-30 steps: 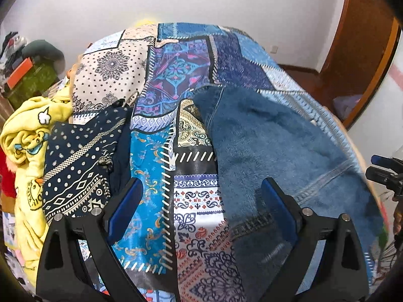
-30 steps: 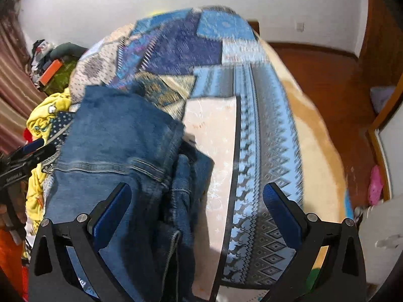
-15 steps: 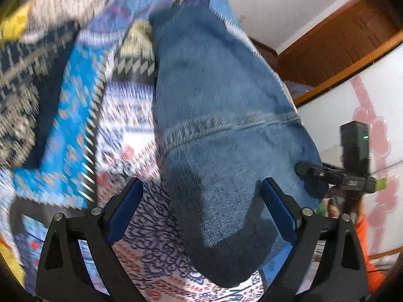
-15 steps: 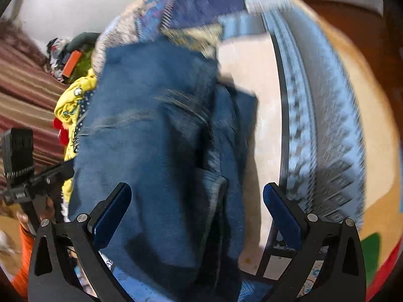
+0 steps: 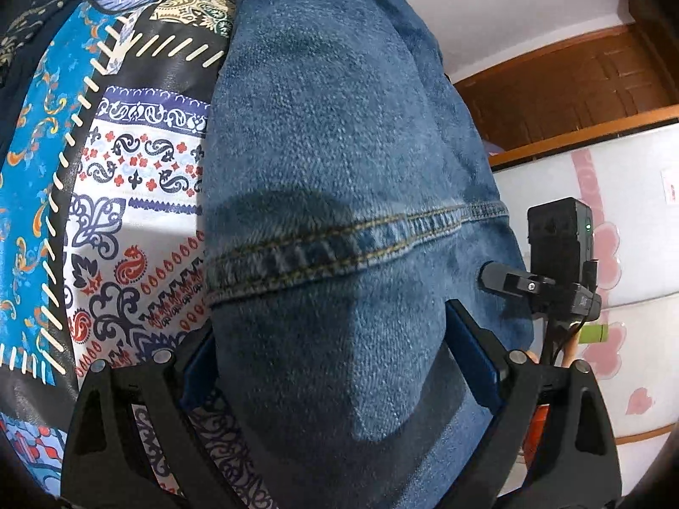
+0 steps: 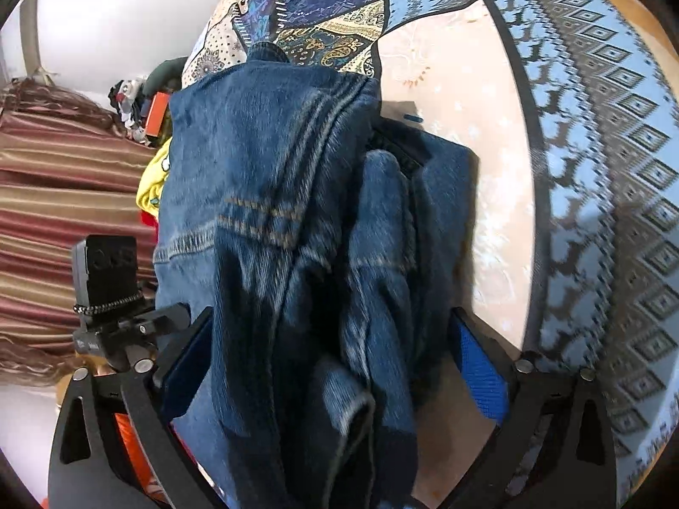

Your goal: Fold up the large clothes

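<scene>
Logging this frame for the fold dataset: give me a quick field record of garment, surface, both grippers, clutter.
garment: blue jeans, lying along the bed, bunched and partly folded over itself on the side seen by the right wrist camera
surface: patchwork bedspread
left gripper: open, jaws straddling the denim near the stitched seam
right gripper: open, jaws either side of the bunched denim
grasp: neither has closed on the fabric yet
clutter: yellow garment beyond the jeans, striped curtain at the edge
</scene>
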`<state>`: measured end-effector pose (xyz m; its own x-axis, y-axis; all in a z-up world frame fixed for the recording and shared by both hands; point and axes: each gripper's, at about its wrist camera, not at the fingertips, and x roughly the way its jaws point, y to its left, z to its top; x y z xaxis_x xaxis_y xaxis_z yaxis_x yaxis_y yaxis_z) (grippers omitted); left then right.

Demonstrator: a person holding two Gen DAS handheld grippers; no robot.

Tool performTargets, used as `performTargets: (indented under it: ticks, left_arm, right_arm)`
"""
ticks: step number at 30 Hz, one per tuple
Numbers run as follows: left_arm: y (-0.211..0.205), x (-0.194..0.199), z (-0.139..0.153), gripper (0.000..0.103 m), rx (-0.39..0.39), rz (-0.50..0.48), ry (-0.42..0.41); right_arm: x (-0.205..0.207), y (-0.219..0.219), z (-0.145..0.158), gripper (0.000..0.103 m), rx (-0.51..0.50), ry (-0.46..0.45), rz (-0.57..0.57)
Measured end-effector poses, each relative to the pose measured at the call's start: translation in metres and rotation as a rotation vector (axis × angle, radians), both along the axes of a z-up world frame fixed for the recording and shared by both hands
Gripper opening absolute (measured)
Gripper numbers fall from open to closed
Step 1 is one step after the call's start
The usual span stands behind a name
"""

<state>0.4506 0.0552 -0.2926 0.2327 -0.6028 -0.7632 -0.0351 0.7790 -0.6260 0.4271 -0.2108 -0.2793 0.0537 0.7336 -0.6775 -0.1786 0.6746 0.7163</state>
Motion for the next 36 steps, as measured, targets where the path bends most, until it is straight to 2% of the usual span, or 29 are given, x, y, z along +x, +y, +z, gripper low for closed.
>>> performTargets:
  ticks: [3,8,11,13,15,20,25,32,36]
  left_arm:
    - [0.004,-0.002,0.002,0.089,0.004,0.006,-0.007]
    - [0.0,-0.018,0.022,0.069,0.053,-0.011,-0.077]
    - [-0.006,-0.027,0.041,0.06,0.063,-0.019,-0.115]
    - [-0.006,-0.033,0.052,0.057,0.064,-0.017,-0.141]
    - [-0.001,-0.038,0.066,0.054,0.055,-0.016,-0.169]
    - [0.022,-0.058,0.11,0.053,0.051,0.005,-0.259]
    - [0.051,-0.076,0.157,0.053,0.057,0.043,-0.36]
    - [0.125,-0.089,0.21,0.053,0.076,0.122,-0.475]
    - [0.17,-0.091,0.228,0.053,0.092,0.163,-0.51]
  right_arm:
    - [0.0,0.004,-0.001,0.091,0.004,0.012,0.001]
    - [-0.01,-0.007,0.002,0.075,0.003,0.017,-0.029]
    - [-0.016,-0.011,0.011,0.066,-0.01,0.001,-0.048]
    - [-0.019,-0.009,0.021,0.057,-0.011,-0.015,-0.05]
    - [-0.025,-0.006,0.032,0.053,-0.01,-0.037,-0.045]
    - [-0.032,0.017,0.062,0.051,-0.021,-0.092,-0.028]
    - [-0.034,0.048,0.102,0.05,0.023,-0.18,-0.008]
    - [-0.021,0.115,0.155,0.049,0.064,-0.307,0.037]
    - [-0.007,0.16,0.17,0.049,0.094,-0.354,0.064]
